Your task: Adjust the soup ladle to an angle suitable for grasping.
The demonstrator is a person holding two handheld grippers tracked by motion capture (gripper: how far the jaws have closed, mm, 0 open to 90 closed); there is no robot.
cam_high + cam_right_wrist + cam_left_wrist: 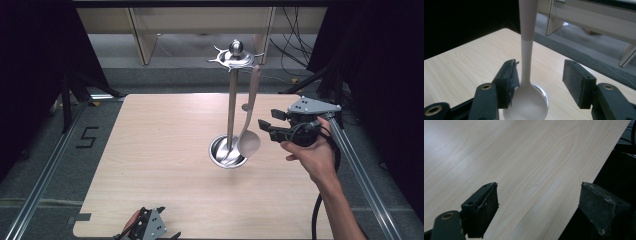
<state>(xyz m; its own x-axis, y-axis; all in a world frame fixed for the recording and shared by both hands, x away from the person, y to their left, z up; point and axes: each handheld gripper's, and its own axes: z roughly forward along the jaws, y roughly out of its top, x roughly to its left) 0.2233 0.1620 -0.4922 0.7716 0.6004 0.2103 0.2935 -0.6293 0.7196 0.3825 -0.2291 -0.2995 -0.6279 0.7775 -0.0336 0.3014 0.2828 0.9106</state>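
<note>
Right gripper (pixel 537 85) gapes wide, seemingly clear of the hanging ladle (pixel 527 65); left gripper (pixel 537 207) wide, empty.

You had a light wooden table (pixel 165 150) with rounded corners in front of you, sitting on grey carpeted floor (pixel 45 150). On the table, right of centre, stood the round metal base (pixel 227 152) of a utensil stand. Just beyond it, toward the far right, lay a small round mark or disc (pixel 245 107), too small to identify.
</note>
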